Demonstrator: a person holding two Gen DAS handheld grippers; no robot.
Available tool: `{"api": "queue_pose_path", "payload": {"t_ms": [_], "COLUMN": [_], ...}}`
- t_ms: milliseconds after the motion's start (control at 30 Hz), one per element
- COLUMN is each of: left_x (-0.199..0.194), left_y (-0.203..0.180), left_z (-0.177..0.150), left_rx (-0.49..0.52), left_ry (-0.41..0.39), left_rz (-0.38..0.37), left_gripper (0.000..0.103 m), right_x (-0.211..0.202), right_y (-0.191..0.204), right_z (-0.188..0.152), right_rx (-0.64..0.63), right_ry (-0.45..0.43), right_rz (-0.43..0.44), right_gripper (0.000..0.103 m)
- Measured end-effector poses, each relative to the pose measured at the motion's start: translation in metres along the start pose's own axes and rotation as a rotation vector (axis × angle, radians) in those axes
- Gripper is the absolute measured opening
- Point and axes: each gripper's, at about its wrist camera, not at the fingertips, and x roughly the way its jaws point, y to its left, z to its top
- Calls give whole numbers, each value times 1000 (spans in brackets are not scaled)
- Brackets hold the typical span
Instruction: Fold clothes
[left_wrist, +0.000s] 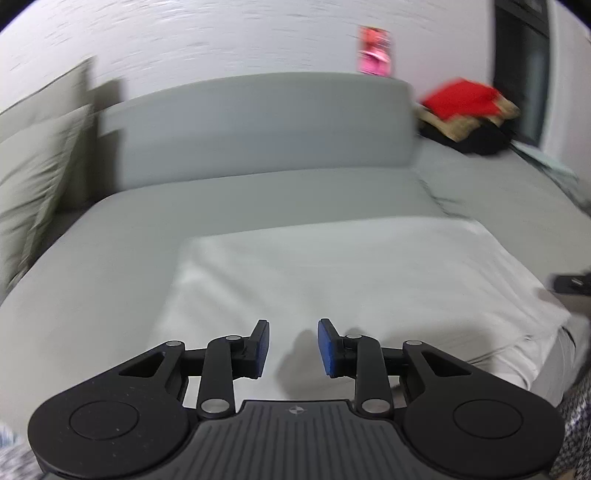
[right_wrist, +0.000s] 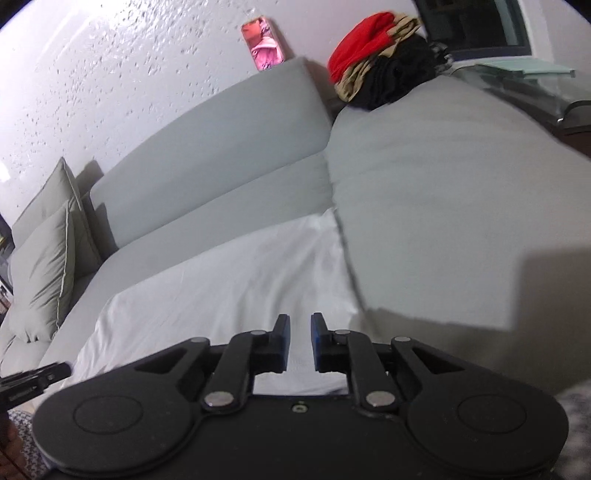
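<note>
Grey sofa (left_wrist: 258, 206) carries a white garment (left_wrist: 351, 273) spread flat at its front edge. Left gripper (left_wrist: 293, 347) and right gripper (right_wrist: 299, 341) hover over it, both released, nothing between fingers. Clothes pile (right_wrist: 380, 62) at sofa's far corner.

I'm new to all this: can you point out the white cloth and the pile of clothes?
white cloth (right_wrist: 229, 288), right wrist view, its flat middle.
pile of clothes (right_wrist: 380, 70), right wrist view, the black garment.
</note>
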Motion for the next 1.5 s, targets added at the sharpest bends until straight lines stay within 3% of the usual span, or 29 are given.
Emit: {"api": "queue_pose_path", "payload": {"t_ms": [67, 133, 233, 300, 367, 467, 533, 633, 733, 867, 933, 1000, 1033, 1100, 1167, 1200, 1233, 1300, 1367, 1400, 1433, 1500], "left_x": [16, 28, 45, 38, 29, 17, 4, -13, 19, 61, 90, 115, 116, 105, 100, 98, 95, 89, 75, 67, 62, 63], "left_y": [-22, -29, -40, -23, -1, 38, 58, 76, 67, 54, 47, 53, 63, 79, 88, 92, 97, 113, 120, 123, 118, 107], "left_z": [2, -3, -11, -12, -13, -14, -14, -2, 19, 48, 50, 42, 33, 29, 27, 26, 24, 28, 35, 39, 42, 54], "left_rx": [73, 102, 145, 119, 51, -95, -175, -261, -187, -86, -1, 19, -18, -123, -120, -117, -115, -173, -212, -225, -219, -183], "left_ry": [-12, 18, 63, 99, 135, 191, 169, 43, 22, -5, 44, 134, 191, 182, 194, 200, 206, 189, 126, 88, 47, -19], "left_rz": [-49, -33, -9, 72, 139, 239, 294, 241, 198, 139, 204, 292, 347, 378, 465, 509, 553, 599, 576, 554, 524, 416], "left_gripper": [26, 21, 23, 29, 32, 29, 14, 16, 19, 27, 28, 28, 29, 33, 34, 33, 32, 30, 30, 30, 30, 32], "right_x": [16, 31, 45, 49, 44, 38, 34, 18, 15, 40, 62, 81, 87, 89, 86, 83, 81, 75, 64, 58, 53, 56], "right_y": [16, 32, 53, 52, 39, 10, -4, -8, -9, 6, 16, 20, 20, 18, 12, 5, -2, -11, -10, -9, -8, -8], "right_z": [-4, -7, -18, -23, -21, -13, -6, 3, 18, 37, 42, 40, 37, 28, 25, 26, 27, 35, 39, 41, 44, 50], "right_rx": [-57, -113, -271, -323, -320, -189, -88, -17, 44, 12, -28, -53, -59, -96, -128, -118, -101, -29, 8, 32, 58, 107], "right_ry": [6, 13, 26, 75, 63, 88, 103, 51, 11, 16, 33, 62, 80, 86, 69, 73, 79, 101, 81, 58, 30, -1], "right_rz": [44, 87, 99, 8, -136, -344, -315, -262, -166, -51, -9, 51, 44, -102, -317, -382, -426, -382, -367, -367, -346, -284], "right_gripper": [13, 13, 13, 9, 8, 9, 6, 18, 18, 18, 18, 18, 17, 10, 10, 0, 0, 0, 6, 18, 23, 23]}}
